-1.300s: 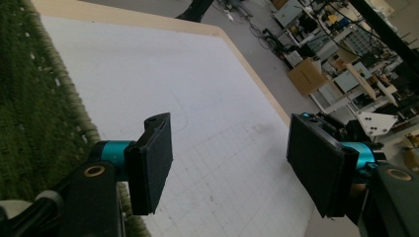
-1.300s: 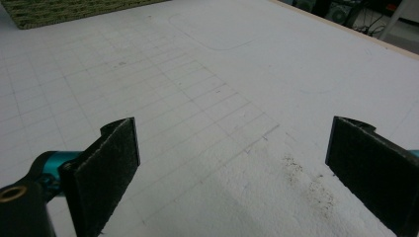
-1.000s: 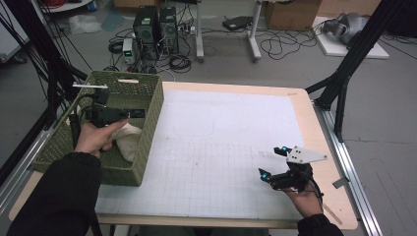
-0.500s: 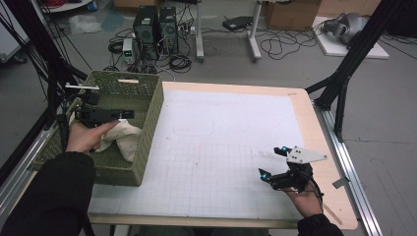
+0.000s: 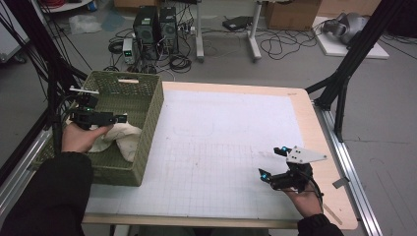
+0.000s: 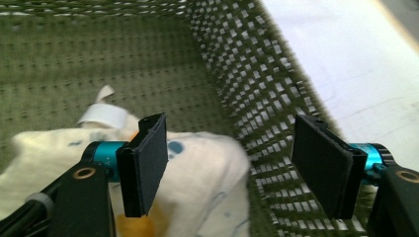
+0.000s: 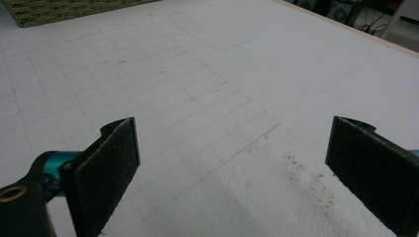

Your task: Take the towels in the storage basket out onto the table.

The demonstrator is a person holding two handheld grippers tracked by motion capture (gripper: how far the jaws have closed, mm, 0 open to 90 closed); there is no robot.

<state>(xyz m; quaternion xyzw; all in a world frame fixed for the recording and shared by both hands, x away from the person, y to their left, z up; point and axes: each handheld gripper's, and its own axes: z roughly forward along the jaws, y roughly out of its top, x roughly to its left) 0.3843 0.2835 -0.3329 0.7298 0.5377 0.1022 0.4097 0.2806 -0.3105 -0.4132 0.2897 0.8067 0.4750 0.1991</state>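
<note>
A cream cloth (image 5: 120, 137) with small blue spots lies crumpled inside the green woven basket (image 5: 147, 123), toward its near right part, close against the right wall. In the left gripper view the cloth (image 6: 197, 173) shows an orange patch at its near edge and a white tag at its far left. The basket stands on the left side of the worktop (image 5: 305, 118), with a white handle slot in its far wall.

The left tongs (image 5: 118, 118) hang inside the basket just above the cloth, held by the person's left hand (image 5: 81, 137). In the left gripper view the left tongs (image 6: 230, 168) stand wide apart with nothing between the pads; one pad is over the cloth, the other in front of the basket's right wall.

Well apart, at the near right of the worktop, the right tongs (image 5: 273, 162) are held low over the white gridded sheet (image 5: 221, 142) by the right hand (image 5: 305, 196). In the right gripper view the right tongs (image 7: 232, 163) are also wide apart and hold nothing, with bare sheet and a few dark specks between them.
</note>
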